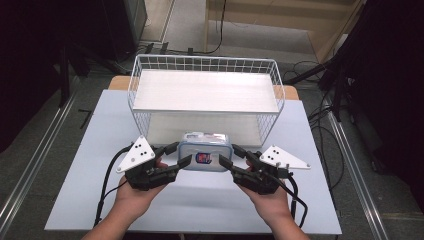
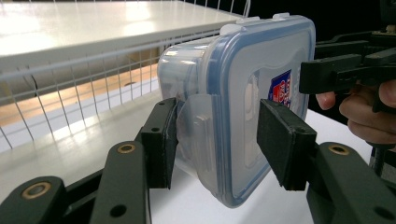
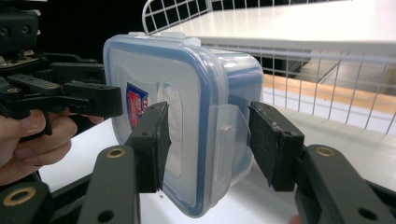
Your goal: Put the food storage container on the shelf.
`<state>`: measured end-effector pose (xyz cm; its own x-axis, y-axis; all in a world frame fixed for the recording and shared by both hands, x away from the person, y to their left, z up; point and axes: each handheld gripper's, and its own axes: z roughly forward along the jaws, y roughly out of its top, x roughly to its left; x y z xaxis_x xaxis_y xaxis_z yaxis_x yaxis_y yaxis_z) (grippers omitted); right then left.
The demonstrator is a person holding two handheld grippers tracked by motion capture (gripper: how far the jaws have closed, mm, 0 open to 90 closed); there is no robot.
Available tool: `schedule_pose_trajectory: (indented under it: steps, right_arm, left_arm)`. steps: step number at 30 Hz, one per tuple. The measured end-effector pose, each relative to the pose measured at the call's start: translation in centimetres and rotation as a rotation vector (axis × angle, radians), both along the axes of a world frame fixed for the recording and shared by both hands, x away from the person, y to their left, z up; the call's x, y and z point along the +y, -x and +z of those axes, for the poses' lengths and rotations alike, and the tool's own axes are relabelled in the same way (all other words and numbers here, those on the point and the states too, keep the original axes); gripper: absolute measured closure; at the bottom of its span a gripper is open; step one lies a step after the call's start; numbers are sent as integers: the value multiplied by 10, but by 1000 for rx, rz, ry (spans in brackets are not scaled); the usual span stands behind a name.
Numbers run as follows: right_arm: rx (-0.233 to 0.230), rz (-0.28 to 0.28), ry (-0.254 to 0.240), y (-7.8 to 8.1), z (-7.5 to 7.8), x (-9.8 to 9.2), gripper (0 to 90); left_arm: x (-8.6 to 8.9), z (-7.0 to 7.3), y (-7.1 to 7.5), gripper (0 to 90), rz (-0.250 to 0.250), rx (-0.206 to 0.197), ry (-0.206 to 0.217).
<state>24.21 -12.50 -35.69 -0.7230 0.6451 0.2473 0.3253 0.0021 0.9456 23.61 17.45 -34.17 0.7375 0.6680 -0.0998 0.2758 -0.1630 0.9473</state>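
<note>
1. the step in hand looks like a two-handed lift: a clear plastic food container point(image 1: 205, 151) with a blue-rimmed snap lid is held on its side between the two grippers, lid facing the person, just in front of the white wire shelf rack point(image 1: 134, 80).
2. the left gripper point(image 1: 179, 155) is clamped on the container's left end; in the left gripper view its pads sit on either side of the side latch point(image 2: 198, 135), one on the lid face, one on the tub wall.
3. the right gripper point(image 1: 226, 155) is clamped on the right end the same way, its jaws about half closed around the rim and latch point(image 3: 224, 128).
4. the container seems to be just clear of the pale blue bench point(image 1: 90, 150), though the gap under it is hard to judge.
5. the next move, as i read it, is to carry it forward and up onto the rack's white upper shelf point(image 1: 205, 92), or into the open space beneath; both hands would need to travel together and keep the same squeeze so the smooth box does not twist or slip.
6. in the way: the rack's wire front rim point(image 1: 205, 113) stands right behind the container and must be cleared.
7. around: cables point(image 1: 300, 67) on the floor beyond the bench, well away from the work.
</note>
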Motion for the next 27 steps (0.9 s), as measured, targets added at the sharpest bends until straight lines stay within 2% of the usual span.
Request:
schedule_pose_trajectory:
  steps: [8, 16, 22, 27]
  right_arm:
    - [-20, -6, -9, -7, 13, -5, 501]
    - [-50, -18, -18, -16, 30, -7, 499]
    - [-62, -20, -20, -23, 42, -8, 499]
    - [-66, -19, -8, -35, 52, -7, 499]
  left_arm:
    - [-5, 12, -8, 496, 0, -14, 7]
    - [-7, 31, -20, 496, -4, -49, 1]
    - [-8, 37, -25, 496, 3, -47, 31]
    - [-6, 44, -38, 495, 5, -45, 42]
